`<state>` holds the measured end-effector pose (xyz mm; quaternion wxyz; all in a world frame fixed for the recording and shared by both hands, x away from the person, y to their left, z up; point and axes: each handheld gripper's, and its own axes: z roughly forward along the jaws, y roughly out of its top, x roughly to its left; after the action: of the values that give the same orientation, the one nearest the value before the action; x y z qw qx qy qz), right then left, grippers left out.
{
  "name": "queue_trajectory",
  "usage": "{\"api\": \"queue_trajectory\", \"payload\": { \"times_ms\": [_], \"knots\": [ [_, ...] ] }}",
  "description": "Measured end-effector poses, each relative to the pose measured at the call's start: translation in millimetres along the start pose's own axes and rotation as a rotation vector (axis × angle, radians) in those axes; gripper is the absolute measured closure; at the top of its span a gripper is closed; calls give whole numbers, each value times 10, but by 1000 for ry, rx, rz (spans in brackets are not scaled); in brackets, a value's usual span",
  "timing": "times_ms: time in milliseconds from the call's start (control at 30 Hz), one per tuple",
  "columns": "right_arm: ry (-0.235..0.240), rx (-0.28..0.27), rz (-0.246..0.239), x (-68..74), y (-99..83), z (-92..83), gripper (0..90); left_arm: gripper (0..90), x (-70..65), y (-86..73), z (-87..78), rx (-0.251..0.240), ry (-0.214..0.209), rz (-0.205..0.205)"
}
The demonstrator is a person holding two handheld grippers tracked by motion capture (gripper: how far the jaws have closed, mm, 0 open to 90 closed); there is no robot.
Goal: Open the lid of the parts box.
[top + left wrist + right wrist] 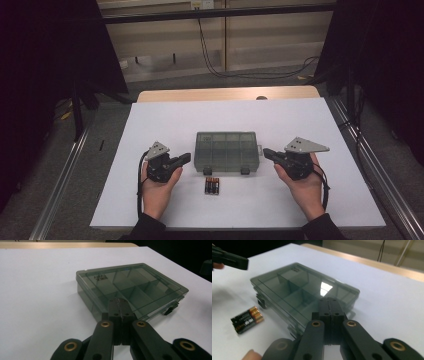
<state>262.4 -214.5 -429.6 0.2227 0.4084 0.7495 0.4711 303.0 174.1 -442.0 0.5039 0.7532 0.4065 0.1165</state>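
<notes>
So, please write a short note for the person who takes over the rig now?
Left gripper: shut, holds nothing, left of the box.
Right gripper: shut, holds nothing, right of the box.
Compartment box: grey, see-through, lid closed, mid-table.
Batteries: lying side by side on the table just in front of the box, untouched.
Done: nothing visible.
Left: probably open the lid and put the batteries inside.

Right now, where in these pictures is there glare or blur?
Right gripper view: a bright glare patch on the box lid, and the batteries look slightly soft. Left gripper view: the box is fairly sharp, without strong glare. High view: dim, dark at both sides.
</notes>
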Motion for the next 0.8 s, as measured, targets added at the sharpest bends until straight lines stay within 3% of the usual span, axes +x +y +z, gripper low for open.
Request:
{"api": "queue_trajectory", "payload": {
  "times_ms": [33, 133, 267, 567, 800],
  "knots": [
    [0, 0, 0, 0, 0, 0, 900, 900, 12, -10, 1, 2, 0, -8],
    [-27, 69, -1, -25, -88, 23, 900, 900, 58, -57, 25, 34, 1, -22],
    [9, 144, -4, -31, -202, 84, 900, 900, 88, -129, 76, 76, -5, -45],
    [44, 216, -3, -15, -272, 185, 900, 900, 85, -195, 166, 117, 10, -49],
    [53, 236, -25, 35, -277, 240, 900, 900, 93, -225, 211, 142, 6, -58]
  ]
}}
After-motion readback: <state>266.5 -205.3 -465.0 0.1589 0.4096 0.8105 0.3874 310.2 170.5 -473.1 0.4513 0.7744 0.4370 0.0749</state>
